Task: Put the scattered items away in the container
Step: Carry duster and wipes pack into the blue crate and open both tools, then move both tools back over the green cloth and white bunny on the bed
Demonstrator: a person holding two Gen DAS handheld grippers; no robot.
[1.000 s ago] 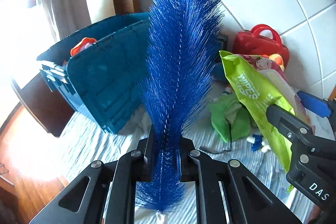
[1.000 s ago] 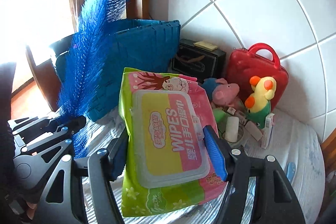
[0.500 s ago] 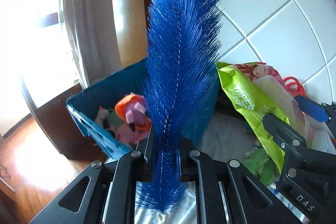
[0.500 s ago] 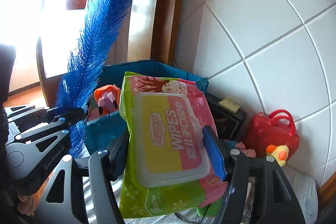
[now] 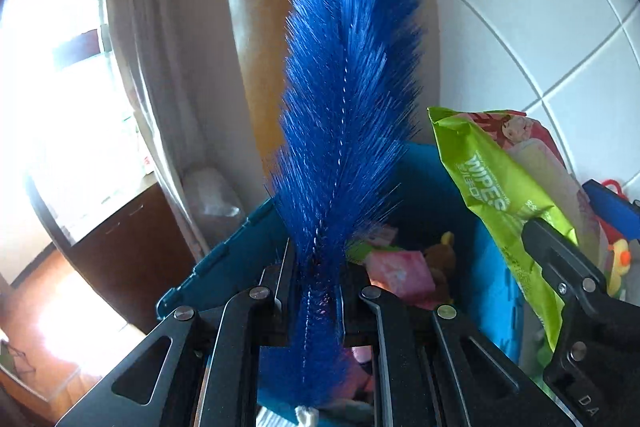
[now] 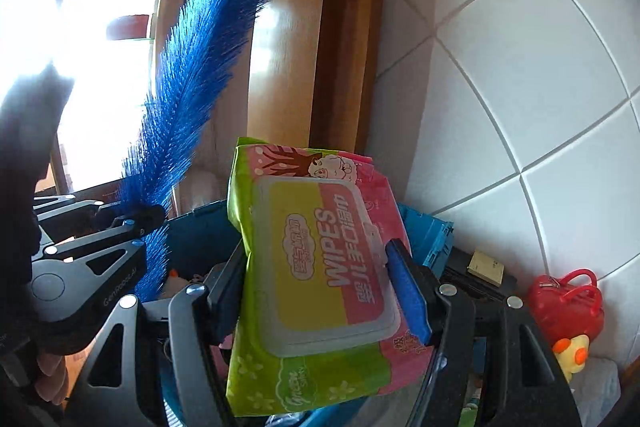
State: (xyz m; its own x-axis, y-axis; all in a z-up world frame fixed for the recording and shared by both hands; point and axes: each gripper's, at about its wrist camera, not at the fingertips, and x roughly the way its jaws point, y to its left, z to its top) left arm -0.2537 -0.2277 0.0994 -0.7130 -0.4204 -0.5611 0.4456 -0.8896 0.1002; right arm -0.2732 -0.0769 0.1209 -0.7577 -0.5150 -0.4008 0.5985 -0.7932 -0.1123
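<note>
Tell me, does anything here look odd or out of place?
Nothing damaged or spilled. Only the blue duster stands out: the left gripper clamps it low among its bristles, so it towers upright over the blue crate. The wipes pack sits slightly tilted in the right gripper.

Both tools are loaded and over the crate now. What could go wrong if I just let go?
1. The blue duster brush stands far taller than the teal crate; gripped near its base by the left tool, it may tip over the rim.
2. The wipes pack in the right tool is bulky; dropped on the toys inside, it could slide.
3. Brush and pack are close and may snag.
</note>
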